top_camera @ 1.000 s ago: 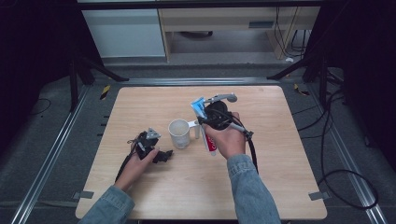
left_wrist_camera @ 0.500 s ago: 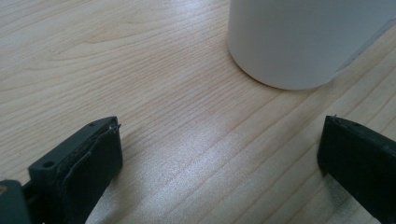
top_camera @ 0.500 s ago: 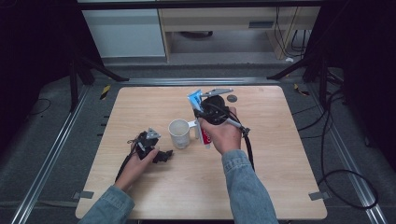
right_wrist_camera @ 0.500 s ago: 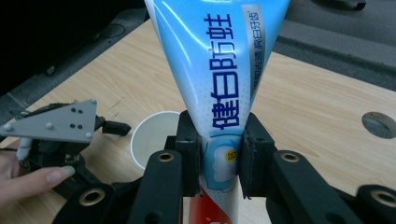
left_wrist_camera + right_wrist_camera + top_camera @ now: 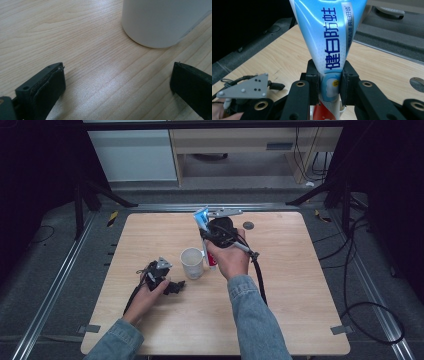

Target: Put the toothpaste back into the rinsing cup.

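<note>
We have the toothpaste tube (image 5: 329,47) pinched in our right gripper (image 5: 329,86), the fingers (image 5: 313,82) shut on its lower body just above the red cap end, the crimped flat end pointing up. From the high view the tube (image 5: 202,220) hangs upright just behind and to the right of the white cup (image 5: 192,262), cap end down beside the cup's rim. So we judge the step in hand to be lowering the tube into the cup.

Our left gripper (image 5: 172,286) rests low on the table (image 5: 300,285), just left of the cup. Its own view shows the fingers (image 5: 46,86) spread wide with nothing but bare wood between them, and the cup's white wall (image 5: 160,22) standing just ahead, apart from both.

Next, we think, the tube needs shifting left until its cap end sits over the cup's mouth, then easing down before the right fingers let go. The cup looks light, so a knock on the rim could tip it; the left gripper is near enough to steady it.

Around us: a small dark round disc (image 5: 248,225) lies on the table near the far edge, to the right of the tube, well clear of the path. The right gripper's cable (image 5: 258,272) trails back along the forearm. Nothing stands between tube and cup.
</note>
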Motion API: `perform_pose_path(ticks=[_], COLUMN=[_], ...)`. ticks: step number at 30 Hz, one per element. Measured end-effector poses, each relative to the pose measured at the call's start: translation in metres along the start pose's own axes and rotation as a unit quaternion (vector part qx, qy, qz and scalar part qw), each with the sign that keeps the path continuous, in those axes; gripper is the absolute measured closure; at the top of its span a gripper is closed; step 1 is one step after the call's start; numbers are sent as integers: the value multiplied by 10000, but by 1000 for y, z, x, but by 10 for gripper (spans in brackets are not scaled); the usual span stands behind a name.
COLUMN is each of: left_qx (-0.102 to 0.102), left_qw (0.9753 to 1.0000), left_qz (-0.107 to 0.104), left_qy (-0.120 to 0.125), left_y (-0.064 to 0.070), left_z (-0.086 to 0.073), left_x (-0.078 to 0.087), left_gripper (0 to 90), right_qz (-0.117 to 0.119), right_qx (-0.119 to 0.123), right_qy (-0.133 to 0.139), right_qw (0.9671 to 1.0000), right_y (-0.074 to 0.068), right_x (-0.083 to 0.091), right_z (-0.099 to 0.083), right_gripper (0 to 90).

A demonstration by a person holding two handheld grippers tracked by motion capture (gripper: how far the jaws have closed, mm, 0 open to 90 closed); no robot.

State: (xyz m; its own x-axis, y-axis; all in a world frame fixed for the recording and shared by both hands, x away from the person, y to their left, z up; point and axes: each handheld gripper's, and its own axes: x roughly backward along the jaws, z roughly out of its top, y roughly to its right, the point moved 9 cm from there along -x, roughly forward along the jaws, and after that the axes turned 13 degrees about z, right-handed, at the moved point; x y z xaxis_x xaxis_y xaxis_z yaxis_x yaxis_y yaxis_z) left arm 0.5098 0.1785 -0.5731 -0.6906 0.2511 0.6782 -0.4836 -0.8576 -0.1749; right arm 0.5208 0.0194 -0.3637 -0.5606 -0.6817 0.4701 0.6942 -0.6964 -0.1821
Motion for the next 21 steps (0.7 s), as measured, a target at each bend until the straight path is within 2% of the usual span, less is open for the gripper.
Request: perform_pose_path(ticks=[6, 14, 21], left_qx=[7, -19, -16], left_qw=[10000, 10000, 10000], left_qz=[-1, 0, 5], left_qy=[2, -3, 0], left_y=[0, 0, 0], left_z=[0, 0, 0], left_x=[0, 0, 0], left_gripper=[0, 0, 0], right_qz=[-36, -59, -92], right_qx=[99, 131, 126], right_qy=[221, 331, 611], right_qw=[9997, 9993, 9980], right_y=[-2, -1, -2], right_x=[-3, -6, -10], right_z=[13, 17, 24], right_gripper=[725, 725, 725])
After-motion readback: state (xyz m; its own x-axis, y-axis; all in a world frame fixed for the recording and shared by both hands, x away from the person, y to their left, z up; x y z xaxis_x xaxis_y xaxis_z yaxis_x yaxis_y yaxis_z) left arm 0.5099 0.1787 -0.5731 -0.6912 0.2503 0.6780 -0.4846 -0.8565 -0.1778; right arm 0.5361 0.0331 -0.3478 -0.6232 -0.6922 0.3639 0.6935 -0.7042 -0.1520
